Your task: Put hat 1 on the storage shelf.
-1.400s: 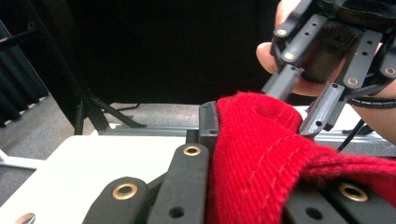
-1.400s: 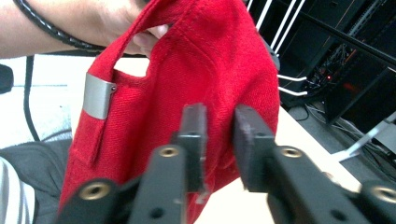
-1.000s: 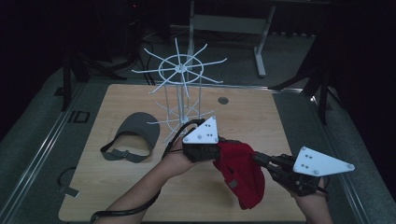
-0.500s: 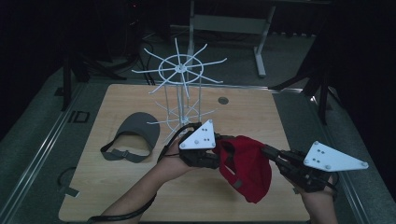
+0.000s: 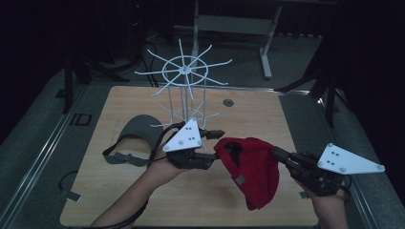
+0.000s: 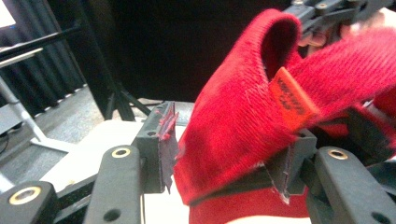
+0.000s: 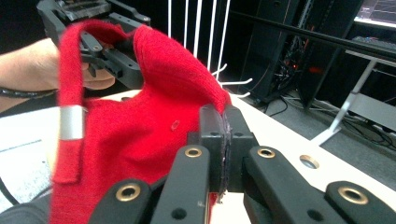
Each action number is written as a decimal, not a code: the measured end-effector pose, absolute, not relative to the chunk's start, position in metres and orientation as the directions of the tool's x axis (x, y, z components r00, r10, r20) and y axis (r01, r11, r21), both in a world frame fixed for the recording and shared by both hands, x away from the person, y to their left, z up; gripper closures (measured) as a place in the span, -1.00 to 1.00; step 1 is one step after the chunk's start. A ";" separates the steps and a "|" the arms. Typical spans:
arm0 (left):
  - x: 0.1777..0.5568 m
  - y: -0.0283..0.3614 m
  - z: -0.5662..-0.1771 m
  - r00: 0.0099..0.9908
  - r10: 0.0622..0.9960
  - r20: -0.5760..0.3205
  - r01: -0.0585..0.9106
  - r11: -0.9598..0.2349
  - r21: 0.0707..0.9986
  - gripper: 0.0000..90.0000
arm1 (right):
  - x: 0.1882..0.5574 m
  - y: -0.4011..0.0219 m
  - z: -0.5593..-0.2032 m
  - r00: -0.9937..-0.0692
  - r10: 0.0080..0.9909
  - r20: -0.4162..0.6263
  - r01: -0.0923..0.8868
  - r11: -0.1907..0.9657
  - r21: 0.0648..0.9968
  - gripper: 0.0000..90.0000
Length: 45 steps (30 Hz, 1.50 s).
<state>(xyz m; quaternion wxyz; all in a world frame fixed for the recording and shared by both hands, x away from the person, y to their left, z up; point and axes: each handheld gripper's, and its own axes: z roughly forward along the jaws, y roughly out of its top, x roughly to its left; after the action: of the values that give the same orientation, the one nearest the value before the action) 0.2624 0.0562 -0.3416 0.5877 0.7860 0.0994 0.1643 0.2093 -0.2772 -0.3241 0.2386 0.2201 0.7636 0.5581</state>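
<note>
A red cap (image 5: 255, 169) hangs above the table between my two grippers. My right gripper (image 5: 277, 153) comes in from the right and is shut on the cap's fabric edge (image 7: 225, 135). My left gripper (image 5: 214, 149) is at the cap's left rim. Its jaws have just been opening and stand apart, with the red cap (image 6: 233, 126) still between them. The fabric lies against one pad and is not pinched. The cap's strap with a metal clip (image 7: 72, 122) hangs loose.
A white wire rack (image 5: 184, 76) stands at the back middle of the wooden table (image 5: 258, 114). A grey visor (image 5: 138, 136) lies left of my left hand. A small round hole (image 5: 228, 102) sits near the far edge. Dark stands surround the table.
My left gripper's jaws have opened off the cap's rim and the hand has drawn back to the left. The right gripper keeps its hold and has shifted slightly right.
</note>
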 end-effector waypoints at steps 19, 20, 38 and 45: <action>0.245 0.088 -0.378 0.908 0.411 0.089 0.034 -0.282 0.959 0.09 | 0.230 -0.293 -0.303 -0.688 0.720 -0.093 0.096 0.217 0.972 0.98; 0.243 0.089 -0.382 0.908 0.411 0.086 0.038 -0.284 0.958 0.09 | 0.231 -0.294 -0.301 -0.681 0.727 -0.089 0.098 0.211 0.973 0.98; 0.235 0.115 -0.446 0.891 0.453 -0.006 0.150 -0.283 0.947 0.09 | 0.248 -0.286 -0.256 -0.646 0.754 -0.116 0.032 0.179 0.983 0.98; 0.231 0.123 -0.468 0.877 0.479 -0.030 0.189 -0.288 0.939 0.09 | 0.257 -0.278 -0.236 -0.633 0.765 -0.119 0.014 0.164 0.986 0.98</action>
<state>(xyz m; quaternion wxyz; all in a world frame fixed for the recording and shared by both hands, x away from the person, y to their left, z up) 0.2305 0.1226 -0.4677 0.5579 0.7920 0.2109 0.1299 0.2568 -0.2778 -0.2359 0.3227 0.2815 0.6914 0.5818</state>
